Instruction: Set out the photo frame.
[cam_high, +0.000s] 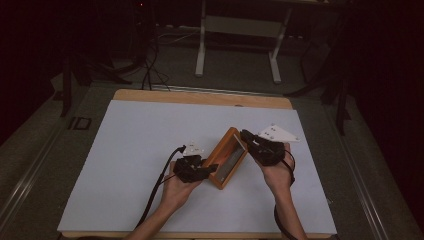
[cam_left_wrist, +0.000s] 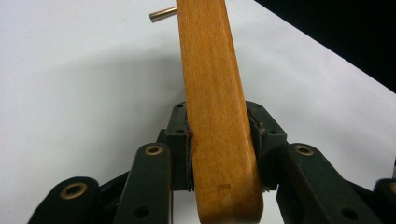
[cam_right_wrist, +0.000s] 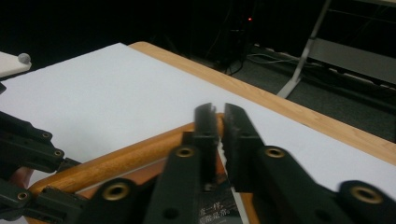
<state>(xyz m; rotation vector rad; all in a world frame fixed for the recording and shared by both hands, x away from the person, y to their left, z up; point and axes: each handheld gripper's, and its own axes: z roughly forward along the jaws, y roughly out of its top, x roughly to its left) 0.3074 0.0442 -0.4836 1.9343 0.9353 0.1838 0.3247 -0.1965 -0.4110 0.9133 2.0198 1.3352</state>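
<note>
Wooden box (cam_high: 226, 158) clamped by left hand-held gripper (cam_high: 209, 169), right hand-held gripper (cam_high: 244, 134) closed — contents unreadable

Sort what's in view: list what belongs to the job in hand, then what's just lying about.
In the job:
- wooden frame, tilted up off the table
- left tongs, shut on its wooden side
- right tongs, shut at its far edge

Lying about:
- white sheet
- metal stand on the floor
- floor cables
</note>
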